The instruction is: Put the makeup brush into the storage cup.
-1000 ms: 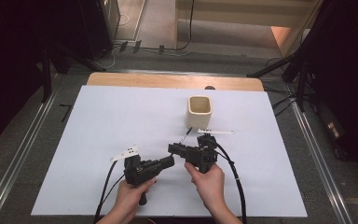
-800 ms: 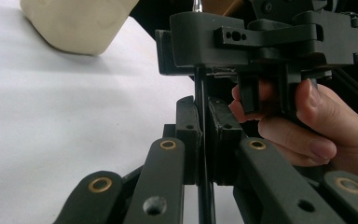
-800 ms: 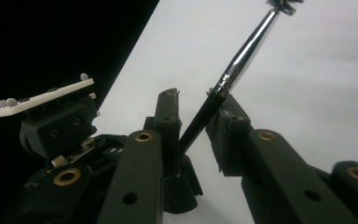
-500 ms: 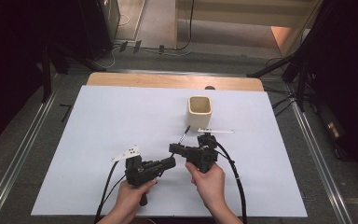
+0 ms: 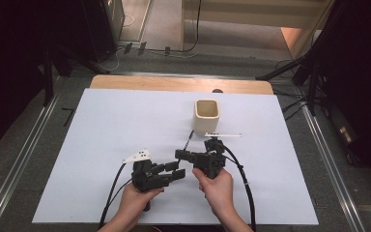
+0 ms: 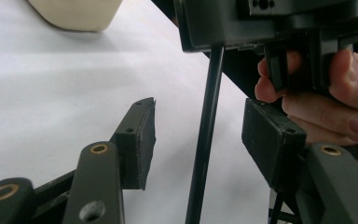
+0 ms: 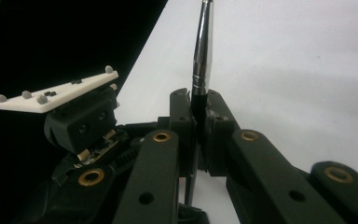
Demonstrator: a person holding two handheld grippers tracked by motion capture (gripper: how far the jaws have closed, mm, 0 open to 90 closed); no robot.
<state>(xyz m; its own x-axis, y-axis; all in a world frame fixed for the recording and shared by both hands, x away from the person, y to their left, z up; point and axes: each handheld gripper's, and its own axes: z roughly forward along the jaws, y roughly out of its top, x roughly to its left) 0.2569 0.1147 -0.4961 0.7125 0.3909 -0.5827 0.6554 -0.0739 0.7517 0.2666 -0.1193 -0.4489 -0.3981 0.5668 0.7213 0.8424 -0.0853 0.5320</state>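
Fingers point(image 7: 186, 112) of right gripper point(image 7: 198, 116) around pen point(image 7: 201, 51), cup point(image 5: 207, 115) beyond

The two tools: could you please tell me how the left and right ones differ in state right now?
The right tool is shut on the pen, while the left tool stands open, its pads either side of the pen's dark shaft without touching it. The left carries a white plate; the right's plate lies near the cup. Both are hand-held.
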